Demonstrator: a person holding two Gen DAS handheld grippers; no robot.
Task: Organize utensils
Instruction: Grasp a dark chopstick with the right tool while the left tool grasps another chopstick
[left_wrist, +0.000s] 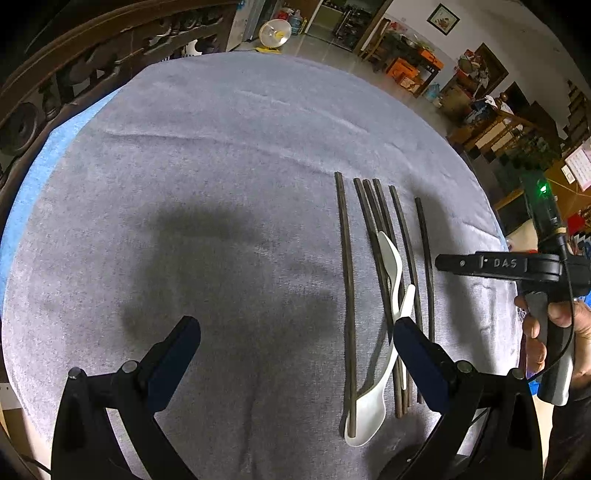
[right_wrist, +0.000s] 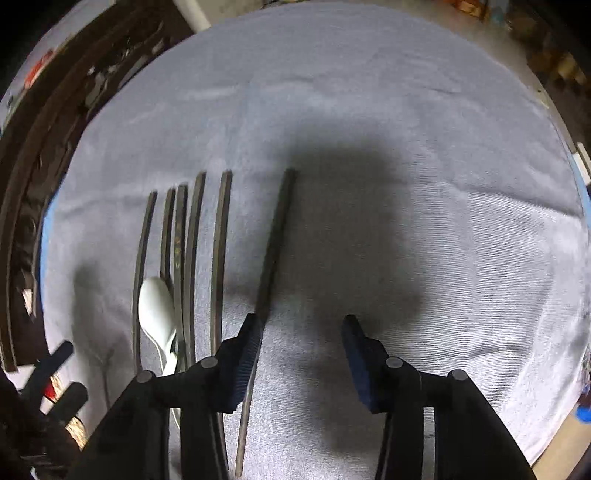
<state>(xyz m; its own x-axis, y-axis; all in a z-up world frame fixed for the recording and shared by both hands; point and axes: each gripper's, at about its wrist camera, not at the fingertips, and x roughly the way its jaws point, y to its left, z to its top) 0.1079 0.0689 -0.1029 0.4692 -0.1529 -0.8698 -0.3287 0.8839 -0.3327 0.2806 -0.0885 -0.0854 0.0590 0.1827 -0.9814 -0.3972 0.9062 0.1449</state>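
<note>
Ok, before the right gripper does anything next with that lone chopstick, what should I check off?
1. Lone chopstick between the right gripper fingers: ok, but it runs along one pad, off-centre.
2. Both pads pressing it: not ok; the other pad stands clear of it.
3. Lone chopstick apart from the other five chopsticks: ok.
4. Left gripper open and holding nothing: ok.
5. White spoon clear of the chopsticks: not ok; it lies among them.
6. Lone chopstick lifted off the cloth: cannot tell.
</note>
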